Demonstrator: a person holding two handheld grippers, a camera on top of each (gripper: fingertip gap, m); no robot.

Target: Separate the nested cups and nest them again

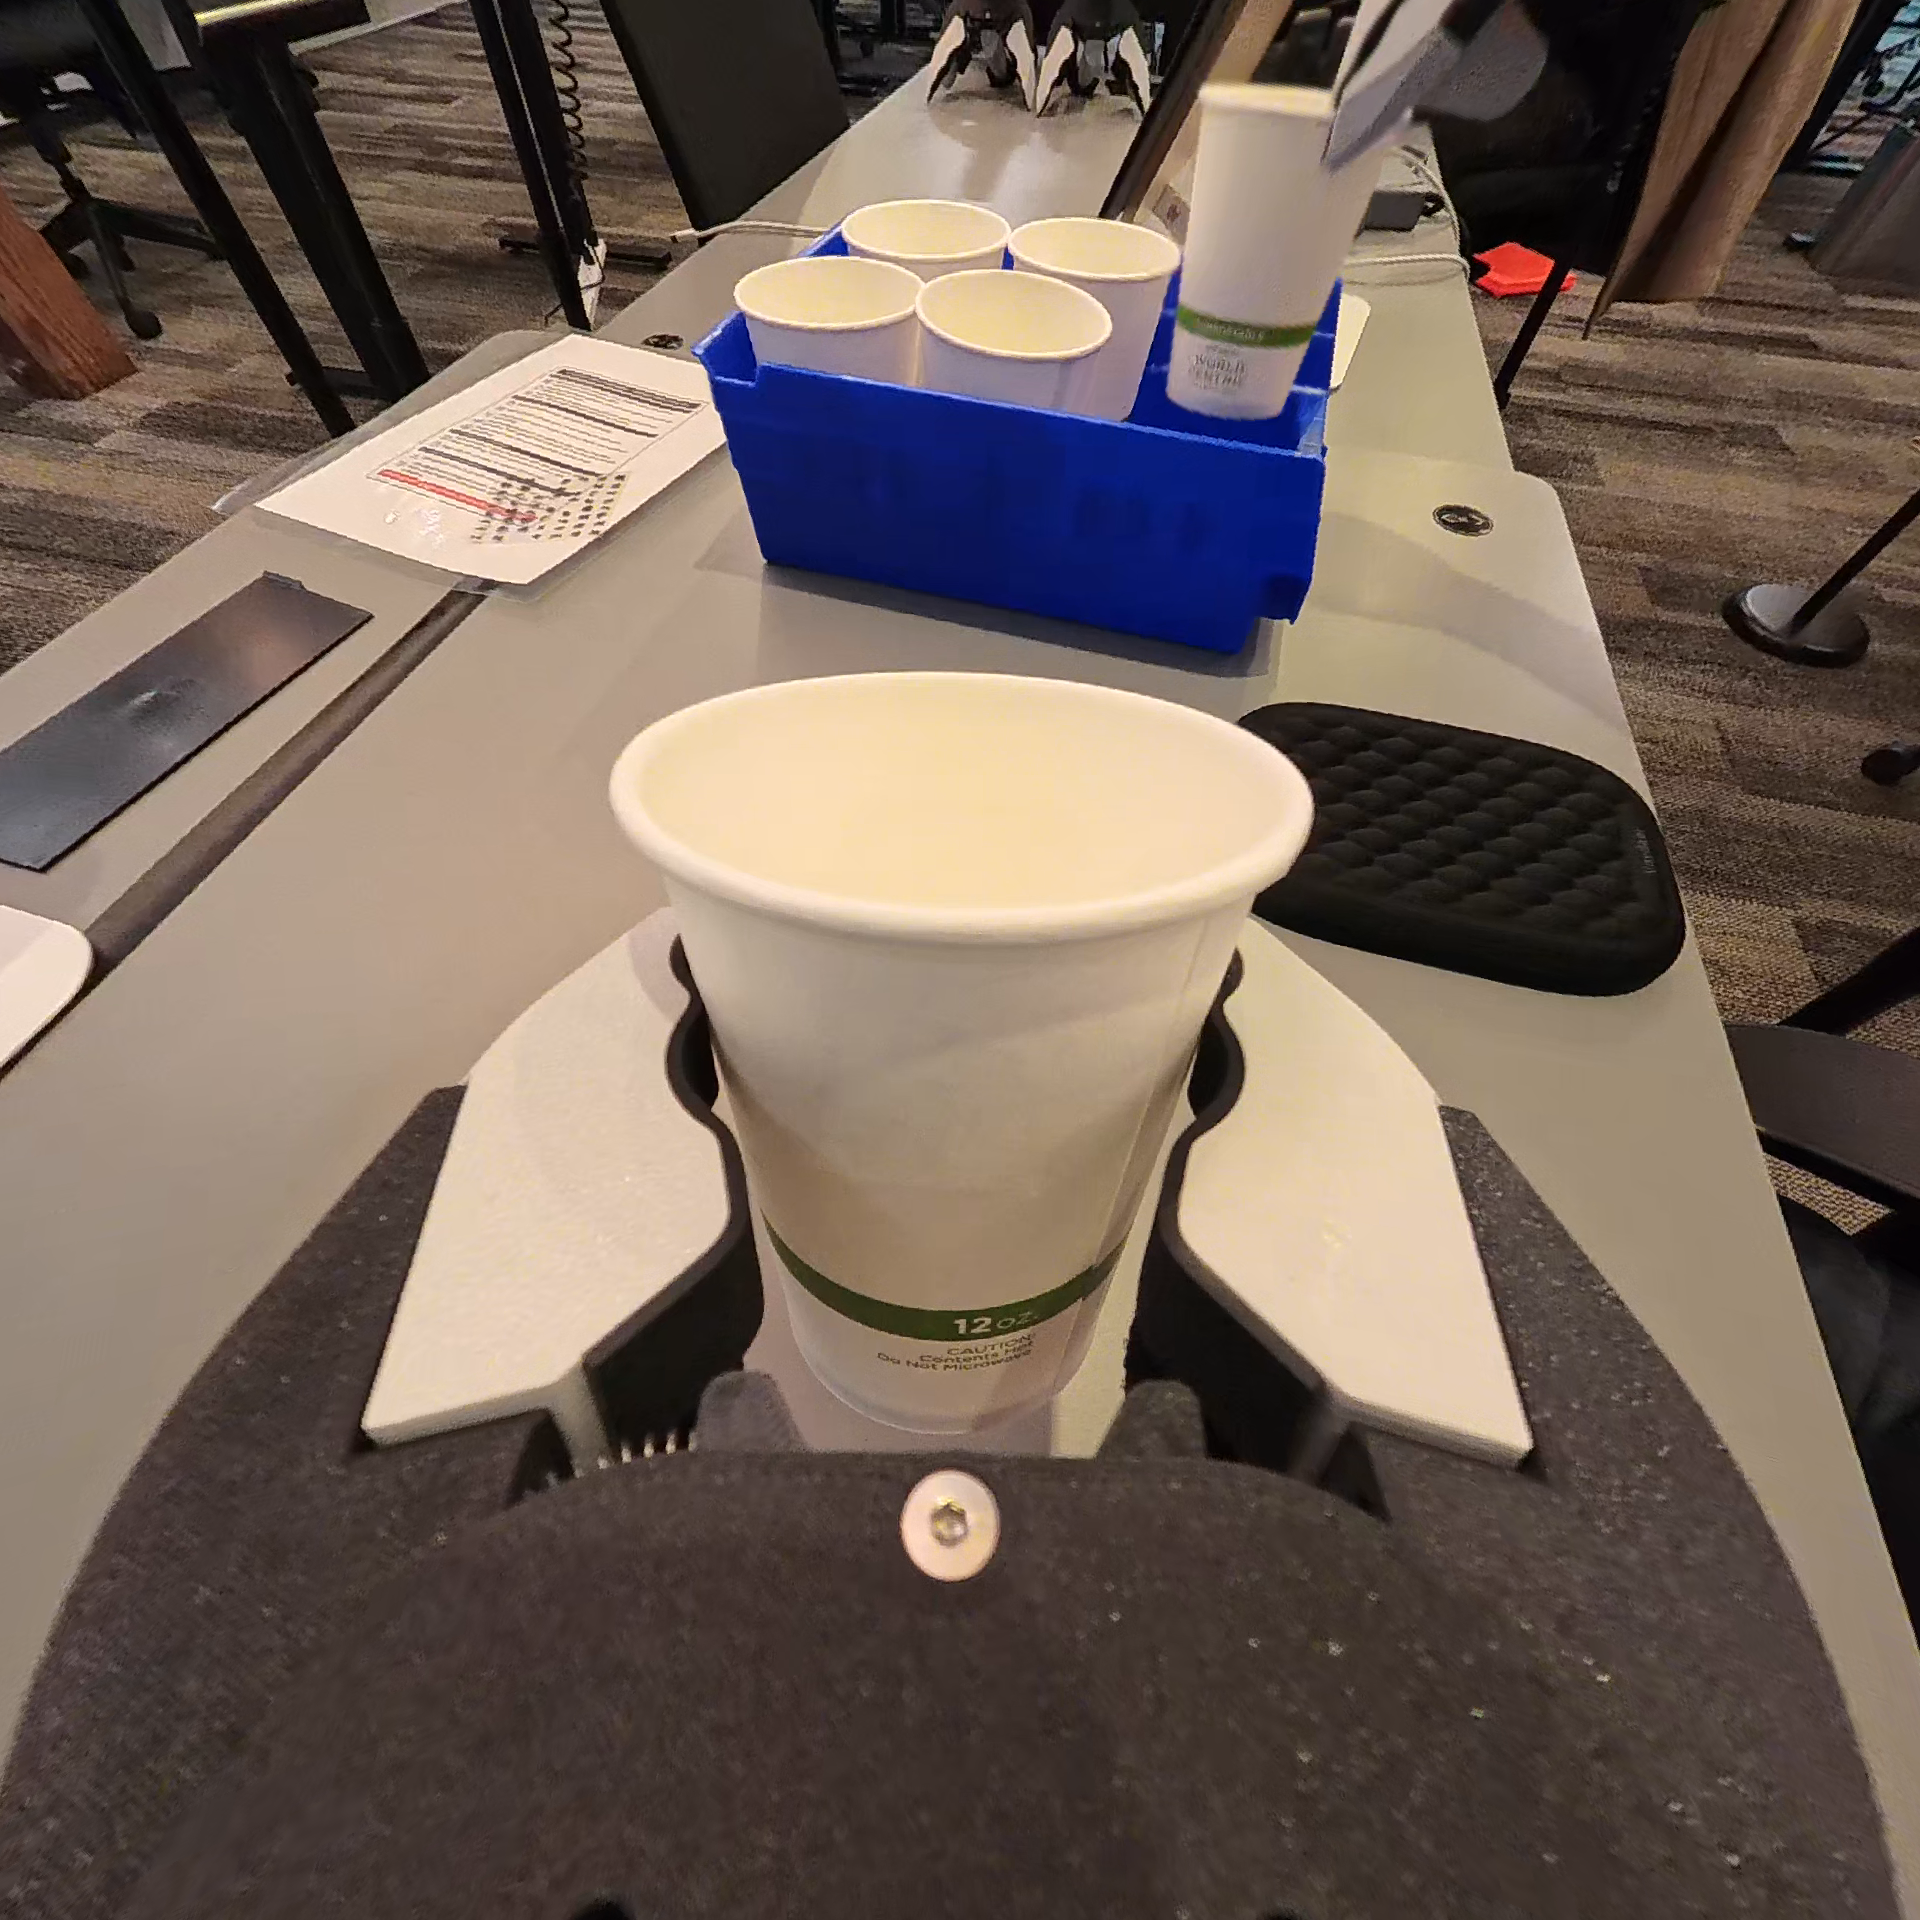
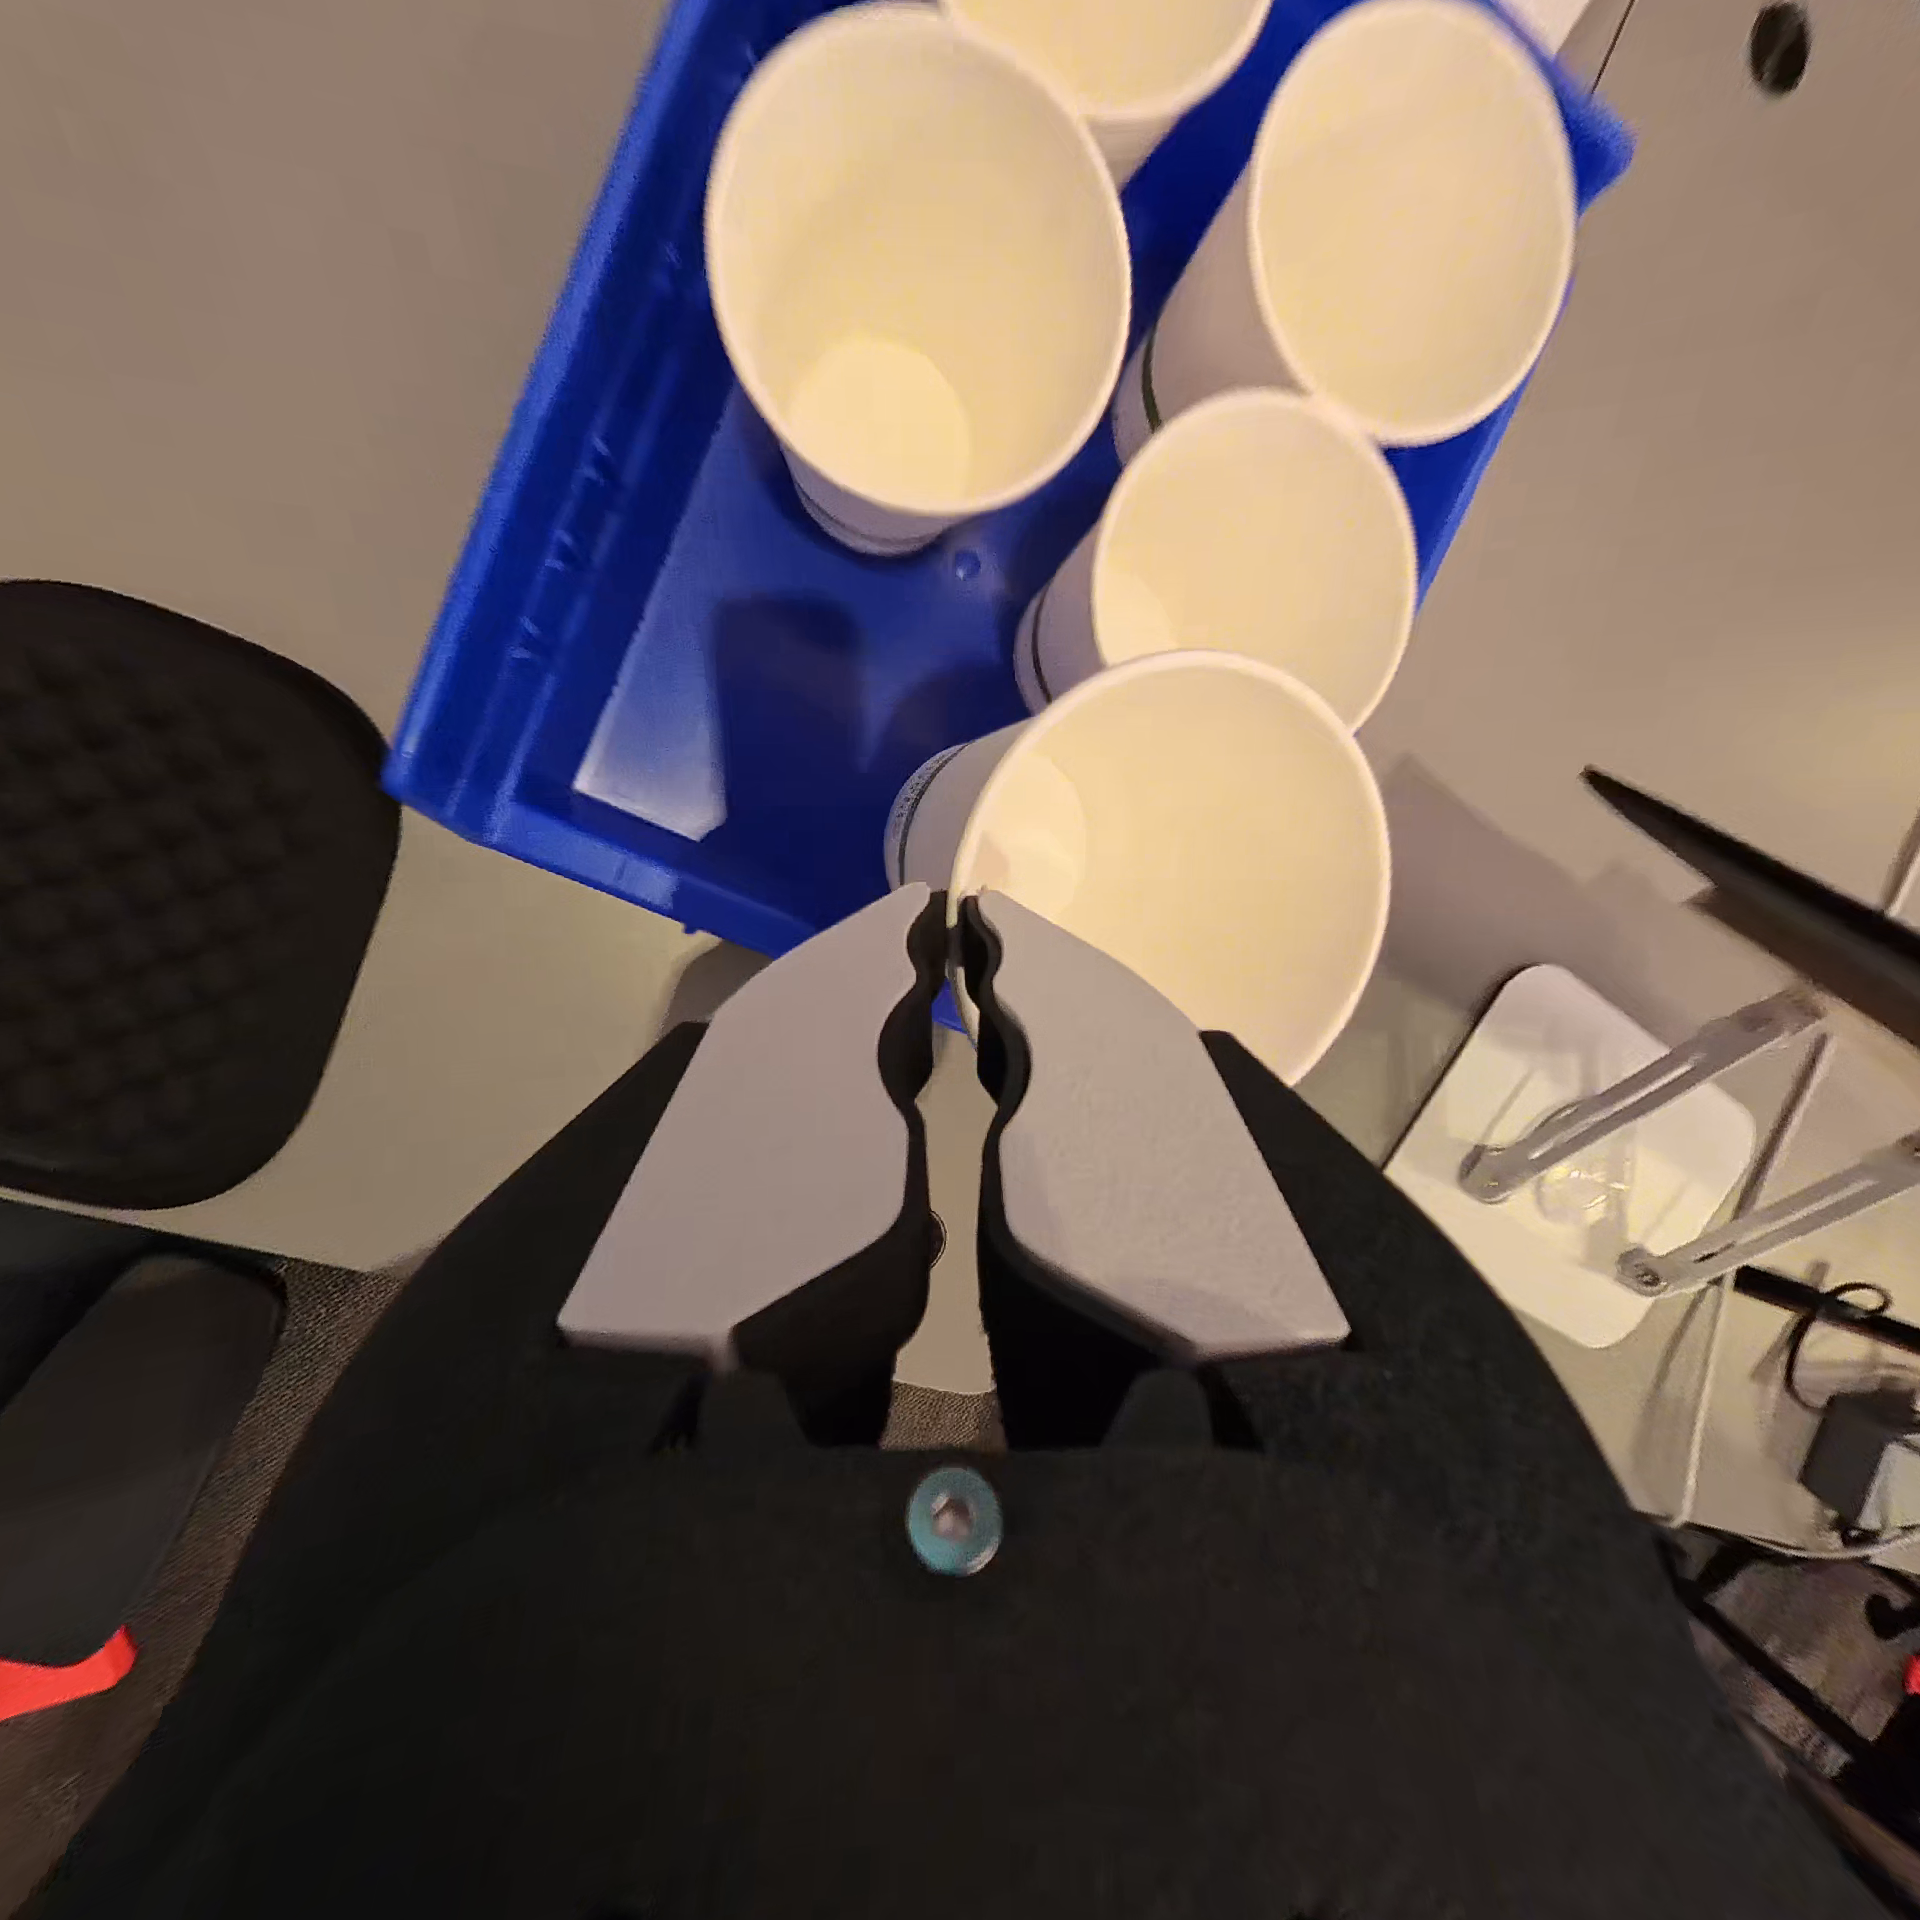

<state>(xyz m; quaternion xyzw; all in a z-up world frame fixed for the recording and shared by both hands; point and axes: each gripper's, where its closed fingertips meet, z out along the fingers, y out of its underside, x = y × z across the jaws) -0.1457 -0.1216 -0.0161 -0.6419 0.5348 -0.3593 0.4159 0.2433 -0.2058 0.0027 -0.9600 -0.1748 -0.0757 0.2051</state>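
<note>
While both cups are held apart, separation is done; nesting remains.
Left gripper (image 1: pixel 951 1143) clamps one cup (image 1: pixel 956 997) by its body; right gripper (image 2: pixel 954 914) pinches the other cup (image 2: pixel 1174 862) by its rim above the bin (image 2: pixel 582 665).

White cup (image 1: pixel 956 1018) with green band, blue bin (image 1: pixel 1023 499), black quilted pad (image 1: pixel 1475 842), grey table (image 1: pixel 416 935)

Place: an office or lab workspace.
Floor: patterned grey-brown carpet (image 1: pixel 1714 436).
Furniture: long grey desk (image 1: pixel 416 935) with a round cable grommet (image 1: pixel 1462 518); further dark-legged desks (image 1: pixel 312 208) behind.
Seating: black mesh chair (image 1: pixel 1465 842) pushed against the desk edge.
Desk items: printed sheet (image 1: pixel 499 447), blue plastic bin (image 1: pixel 1029 509), cables and a power adapter (image 2: pixel 1860 1455).
</note>
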